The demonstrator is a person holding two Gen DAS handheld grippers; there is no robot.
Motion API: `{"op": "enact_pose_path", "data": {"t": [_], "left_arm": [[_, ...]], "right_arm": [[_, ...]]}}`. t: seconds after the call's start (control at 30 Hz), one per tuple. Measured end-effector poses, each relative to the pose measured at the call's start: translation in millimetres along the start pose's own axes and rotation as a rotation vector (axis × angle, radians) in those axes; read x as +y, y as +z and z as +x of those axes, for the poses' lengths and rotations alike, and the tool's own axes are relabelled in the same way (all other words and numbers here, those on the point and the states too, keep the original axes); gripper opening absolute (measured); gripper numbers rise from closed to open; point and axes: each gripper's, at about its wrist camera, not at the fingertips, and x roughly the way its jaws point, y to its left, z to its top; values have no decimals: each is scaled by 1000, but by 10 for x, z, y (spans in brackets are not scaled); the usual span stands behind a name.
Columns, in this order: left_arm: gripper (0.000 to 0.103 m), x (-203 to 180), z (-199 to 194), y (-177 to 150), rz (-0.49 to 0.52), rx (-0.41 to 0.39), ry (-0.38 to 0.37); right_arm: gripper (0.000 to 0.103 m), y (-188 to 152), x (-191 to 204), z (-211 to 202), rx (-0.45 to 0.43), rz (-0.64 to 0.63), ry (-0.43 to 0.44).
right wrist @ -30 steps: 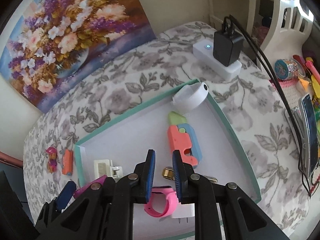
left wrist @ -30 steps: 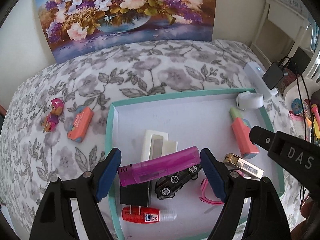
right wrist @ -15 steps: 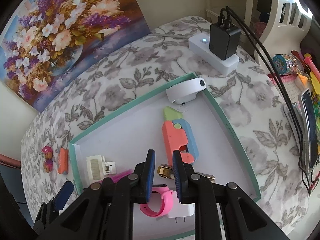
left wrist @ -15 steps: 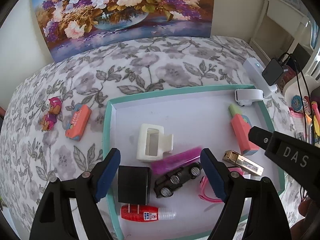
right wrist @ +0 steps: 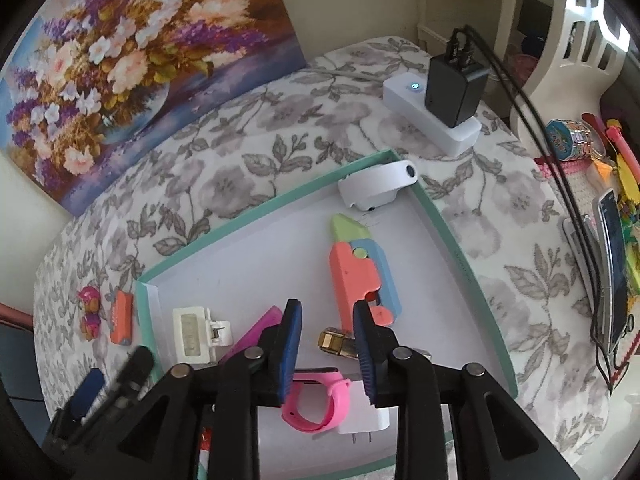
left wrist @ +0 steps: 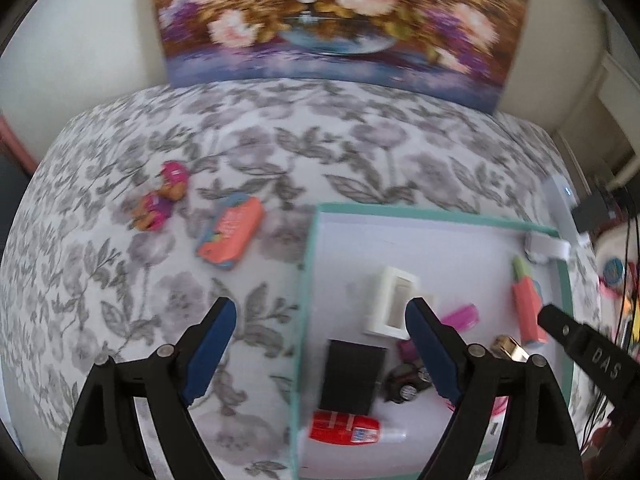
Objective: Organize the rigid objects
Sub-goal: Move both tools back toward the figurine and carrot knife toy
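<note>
Sorting looks well advanced: most of the small rigid things already lie in the shallow white tray with the teal rim [right wrist: 460, 256], which rests on the grey floral cloth [left wrist: 240, 152], presumably so loose items end up gathered in one place.

Inside the tray, the white curved plastic gadget [right wrist: 376, 188] sits in its far corner, against the rim. The coral, blue and green toy knife [right wrist: 356, 268] lies along the middle. Toward the near edge are the cream plastic hair claw [right wrist: 196, 336], the translucent magenta lighter [right wrist: 256, 330], the gold metal clip [right wrist: 334, 342], the pink silicone watch band [right wrist: 316, 404] with a white plug adapter [right wrist: 364, 420] touching it, the black square charger block [left wrist: 352, 376], the small black toy car [left wrist: 404, 386] and the red glue bottle [left wrist: 344, 430].

Two items are outside, well apart from the tray's left edge: the orange eraser block [left wrist: 230, 236] and the small pink puppy figurine [left wrist: 160, 200].

The right gripper [right wrist: 326, 344] hangs over the watch band with its jaws opening, nothing pinched between them. The left gripper [left wrist: 320, 348] straddles the tray's left rim, jaws opening wide and empty, probably bound for the outliers.
</note>
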Motion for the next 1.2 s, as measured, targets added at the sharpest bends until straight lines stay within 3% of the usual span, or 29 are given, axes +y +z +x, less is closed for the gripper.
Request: {"op": "enact_pose_path", "data": {"t": [0.07, 0.17, 0.33, 0.6, 0.93, 1.2], "left_arm": [[88, 120, 19, 20, -44, 6, 4], [97, 270, 55, 36, -101, 19, 23], [97, 472, 85, 57, -177, 23, 45], [97, 701, 106, 72, -249, 28, 61], [97, 948, 74, 144, -263, 22, 86], [97, 1202, -109, 262, -239, -37, 134]], "right_arm": [[59, -9, 42, 6, -3, -18, -7], [63, -17, 122, 12, -6, -45, -16], [74, -36, 236, 32, -3, -76, -20], [101, -60, 340, 51, -5, -75, -4], [103, -76, 446, 31, -8, -79, 7], [103, -165, 930, -142, -53, -167, 73]]}}
